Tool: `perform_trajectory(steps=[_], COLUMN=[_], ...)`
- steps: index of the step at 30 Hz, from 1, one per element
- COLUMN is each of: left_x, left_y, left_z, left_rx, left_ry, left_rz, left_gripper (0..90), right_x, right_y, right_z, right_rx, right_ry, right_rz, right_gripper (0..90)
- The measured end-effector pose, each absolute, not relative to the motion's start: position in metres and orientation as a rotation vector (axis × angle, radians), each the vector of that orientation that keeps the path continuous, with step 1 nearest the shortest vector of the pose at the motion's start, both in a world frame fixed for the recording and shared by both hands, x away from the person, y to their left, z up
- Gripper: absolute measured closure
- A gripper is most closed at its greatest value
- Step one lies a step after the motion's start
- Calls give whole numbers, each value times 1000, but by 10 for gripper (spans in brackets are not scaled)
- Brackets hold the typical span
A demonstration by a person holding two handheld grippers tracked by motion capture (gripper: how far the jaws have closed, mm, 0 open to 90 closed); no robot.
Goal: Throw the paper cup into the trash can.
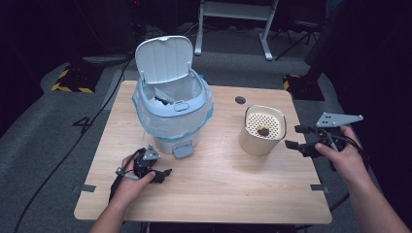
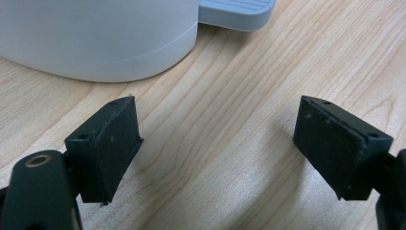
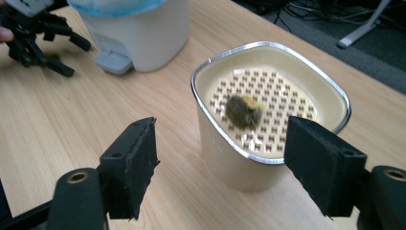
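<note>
A light wooden table (image 1: 209, 194) stands on grey carpet (image 1: 43, 145) in a dim room whose edges fall into darkness. Behind the table a white metal desk frame (image 1: 235, 24) rises. Yellow-and-black hazard tape (image 1: 70, 82) marks a dark base at the far left, and a black cable (image 1: 73, 145) trails over the floor.

Left hand (image 1: 130, 180) low over the table's near left part, wrapped round the left gripper (image 1: 163, 174), jaws spread wide, pointing toward the table's middle. Right hand (image 1: 344, 155) past the table's right edge, forearm in from the bottom right, holding the right gripper (image 1: 295, 137) level, aimed left, jaws apart, nothing between.
</note>
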State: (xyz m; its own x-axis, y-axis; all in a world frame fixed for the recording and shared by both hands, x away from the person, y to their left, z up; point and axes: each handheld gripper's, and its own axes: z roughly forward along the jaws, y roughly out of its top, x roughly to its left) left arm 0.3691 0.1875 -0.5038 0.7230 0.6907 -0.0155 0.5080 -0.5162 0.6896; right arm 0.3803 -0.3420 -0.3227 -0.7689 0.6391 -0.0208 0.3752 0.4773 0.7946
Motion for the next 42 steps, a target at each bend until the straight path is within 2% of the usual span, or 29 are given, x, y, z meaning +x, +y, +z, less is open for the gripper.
perform_trajectory(steps=[6,9,23,37,42], left_x=[368,368,365,364,363], left_y=[187,187,186,186,188], left_z=[-504,-504,-504,-504,-502], left_rx=[2225,2224,2214,2207,2205], left_ry=[919,924,951,965,982], left_rz=[340,343,351,357,369], left_gripper=[163,163,164,167,248], right_x=[369,362,358,362,361], right_y=[-352,-358,-370,-367,-361], right_z=[-348,-375,-448,-490,-502], right_rx=[932,979,1096,1108,1053], right_ry=[2423,2428,2444,2471,2428], right_rz=[1180,1191,1168,1136,1125], right_gripper=[284,280,264,252,216])
